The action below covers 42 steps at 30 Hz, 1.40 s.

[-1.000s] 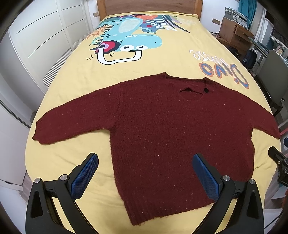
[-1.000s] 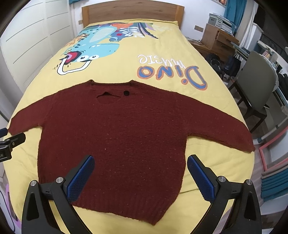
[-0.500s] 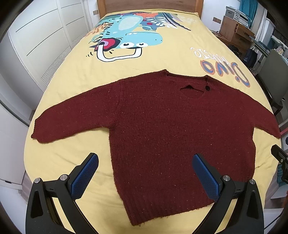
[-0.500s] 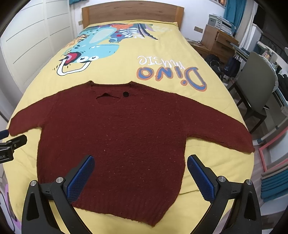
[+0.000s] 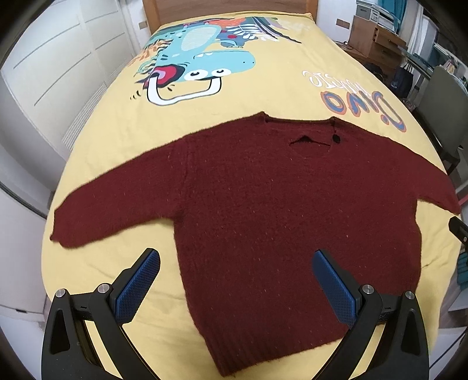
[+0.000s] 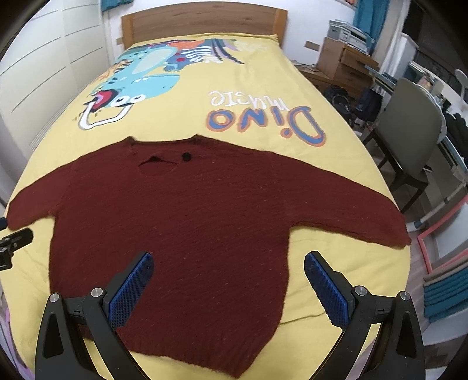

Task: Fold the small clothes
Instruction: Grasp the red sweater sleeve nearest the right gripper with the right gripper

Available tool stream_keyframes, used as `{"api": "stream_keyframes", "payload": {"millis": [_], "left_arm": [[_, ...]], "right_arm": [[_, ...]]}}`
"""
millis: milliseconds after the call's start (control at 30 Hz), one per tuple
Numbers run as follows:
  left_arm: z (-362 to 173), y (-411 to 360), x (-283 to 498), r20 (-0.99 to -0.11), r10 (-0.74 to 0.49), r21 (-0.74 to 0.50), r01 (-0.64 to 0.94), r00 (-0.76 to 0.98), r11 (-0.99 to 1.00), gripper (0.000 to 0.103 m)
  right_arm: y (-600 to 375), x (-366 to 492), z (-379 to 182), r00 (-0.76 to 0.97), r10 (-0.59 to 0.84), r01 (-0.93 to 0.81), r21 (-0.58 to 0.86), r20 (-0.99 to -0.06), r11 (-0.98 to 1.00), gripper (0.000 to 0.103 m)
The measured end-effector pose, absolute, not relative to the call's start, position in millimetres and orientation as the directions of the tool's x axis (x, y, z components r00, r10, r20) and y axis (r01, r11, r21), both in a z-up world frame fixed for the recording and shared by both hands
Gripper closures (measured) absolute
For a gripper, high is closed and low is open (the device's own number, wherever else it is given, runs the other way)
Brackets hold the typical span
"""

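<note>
A dark red knitted sweater (image 5: 278,204) lies flat on the yellow bedspread (image 5: 263,96), both sleeves spread out, neck towards the headboard, hem nearest me. It also shows in the right wrist view (image 6: 190,222). My left gripper (image 5: 235,280) is open and empty, hovering above the sweater's lower left side. My right gripper (image 6: 228,283) is open and empty, hovering above the lower body of the sweater. The left sleeve cuff (image 5: 67,231) and the right sleeve cuff (image 6: 392,231) reach near the bed's sides.
The bedspread carries a dinosaur print (image 6: 140,79). A wooden headboard (image 6: 201,23) stands at the far end. White wardrobe doors (image 5: 52,67) line the left. A grey chair (image 6: 412,128), a wooden dresser (image 6: 342,64) and stacked blue cloths (image 6: 447,289) stand right of the bed.
Both grippers have moved forward and lower over the sweater, which looks larger in both views. The sweater has not moved. Both grippers stay open.
</note>
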<state>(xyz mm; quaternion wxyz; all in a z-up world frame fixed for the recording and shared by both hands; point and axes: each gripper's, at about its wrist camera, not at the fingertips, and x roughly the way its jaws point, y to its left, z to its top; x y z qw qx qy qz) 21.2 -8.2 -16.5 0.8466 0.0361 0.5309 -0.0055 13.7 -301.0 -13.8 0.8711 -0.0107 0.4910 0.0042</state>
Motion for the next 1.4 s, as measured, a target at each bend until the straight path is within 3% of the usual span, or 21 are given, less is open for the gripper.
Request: {"api": "stream_keyframes", "payload": {"millis": [167,767,900,1233,1300,1400], "left_arm": [[-18.7,-4.1,41.7,-0.899,-0.073,-0.047,0.072,0.431,0.996,0.001],[-113.4,-6.4,89.8,-0.958,0.117,0.145,0.089,0.264,0.986,0.001],[-128.9,7.9,96.0,-0.964,0.148,0.172,0.093,0.220,0.981,0.001],[-133.0,29.6,107.0,-0.962,0.155,0.183,0.109,0.226,0.977,0.001],[-131.9,35.0,108.9,-0.967,0.120,0.145,0.101,0.224,0.984,0.001],[-129.8,47.9,110.7,-0.971,0.084,0.103,0.077,0.224,0.992,0.001]], "right_arm": [[-340.8,26.2,-33.4,0.490,-0.047,0.049,-0.026,-0.870,0.998,0.001],[-562.7,78.8,-165.3,0.362,-0.131,0.449,0.049,-0.923,0.892,0.001],[-615.5,89.0,-185.2,0.348,-0.078,0.561,0.141,-0.934,0.816,0.001],[-667.5,113.9,-206.5,0.325,-0.007,0.624,0.209,-0.946,0.753,0.001],[-675.3,119.8,-209.2,0.312,-0.004,0.633,0.205,-0.950,0.746,0.004],[-689.4,120.6,-207.5,0.302,-0.009,0.693,0.214,-0.953,0.689,0.024]]}}
